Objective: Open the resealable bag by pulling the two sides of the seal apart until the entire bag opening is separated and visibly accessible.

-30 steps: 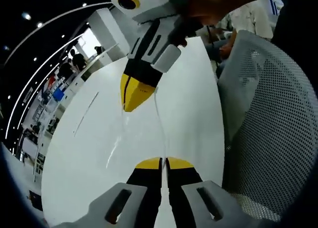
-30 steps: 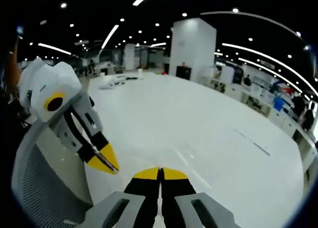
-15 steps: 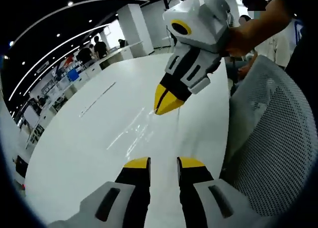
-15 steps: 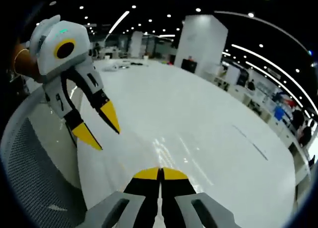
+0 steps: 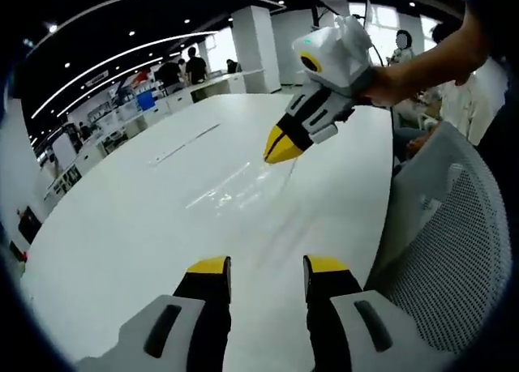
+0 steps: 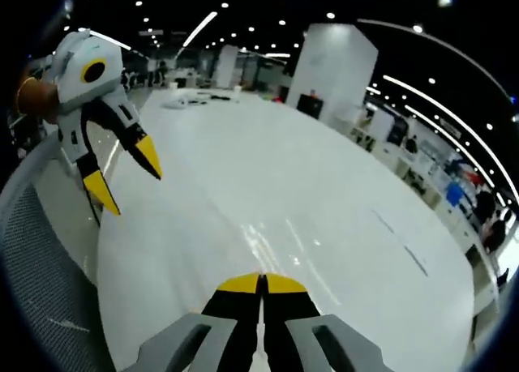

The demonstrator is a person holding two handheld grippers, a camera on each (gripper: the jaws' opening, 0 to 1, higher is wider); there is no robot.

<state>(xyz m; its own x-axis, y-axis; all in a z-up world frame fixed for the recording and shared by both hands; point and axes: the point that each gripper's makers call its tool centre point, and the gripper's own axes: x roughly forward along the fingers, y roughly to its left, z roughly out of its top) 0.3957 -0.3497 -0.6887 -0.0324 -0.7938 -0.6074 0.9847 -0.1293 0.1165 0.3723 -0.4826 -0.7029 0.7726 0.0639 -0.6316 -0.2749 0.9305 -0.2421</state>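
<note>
My left tongs [image 5: 264,268] gape empty; right tongs [image 5: 281,147] pinch the clear, limp, slippery bag [image 5: 272,195] hanging at 12 o'clock over the surface [image 5: 130,226]; regrip its free seal lip.

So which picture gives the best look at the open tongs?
The right gripper view: it catches the left tongs from the side, with both yellow tips plainly spread apart. The left gripper view shows the same tongs from behind, rising from the bottom with a gap between them.

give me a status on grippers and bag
Left gripper open, empty. Right gripper shut, apparently pinching the clear bag over the white table. Bag mouth state unreadable. Mesh chair alongside.
</note>
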